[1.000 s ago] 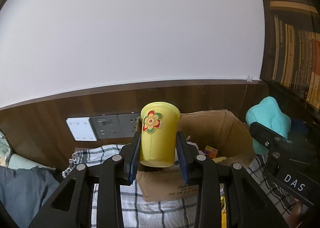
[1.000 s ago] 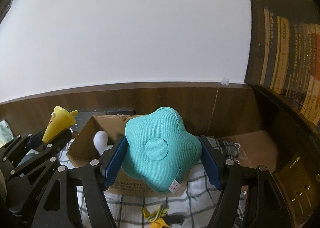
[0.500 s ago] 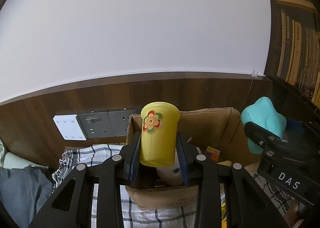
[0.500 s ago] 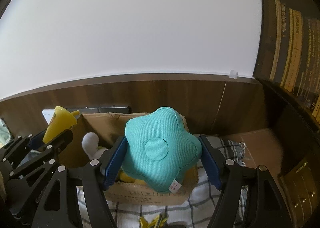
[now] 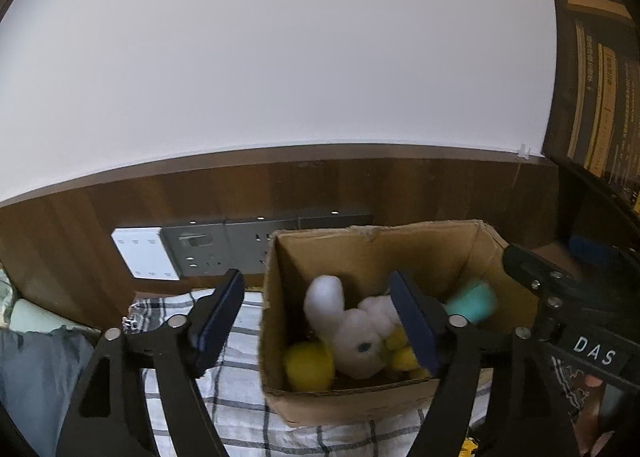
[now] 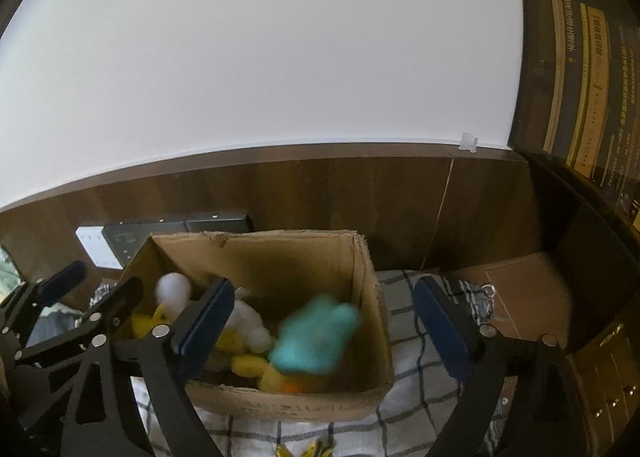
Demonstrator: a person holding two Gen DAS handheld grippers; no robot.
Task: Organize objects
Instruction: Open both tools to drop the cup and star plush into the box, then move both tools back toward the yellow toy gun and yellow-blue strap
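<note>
We have just let go with both tongs: the left tongs (image 5: 316, 321) and right tongs (image 6: 326, 321) now stand spread and empty, and the yellow cup (image 5: 309, 365) and teal star cushion (image 6: 314, 337), blurred, lie in the cardboard box (image 6: 288, 397) beside a white plush toy (image 5: 360, 333). Two more things look sorted. The box sits on a checked blanket (image 5: 240, 405) below a wood-panelled wall (image 6: 360, 193), with a bookshelf (image 5: 600, 77) to the right.
</note>
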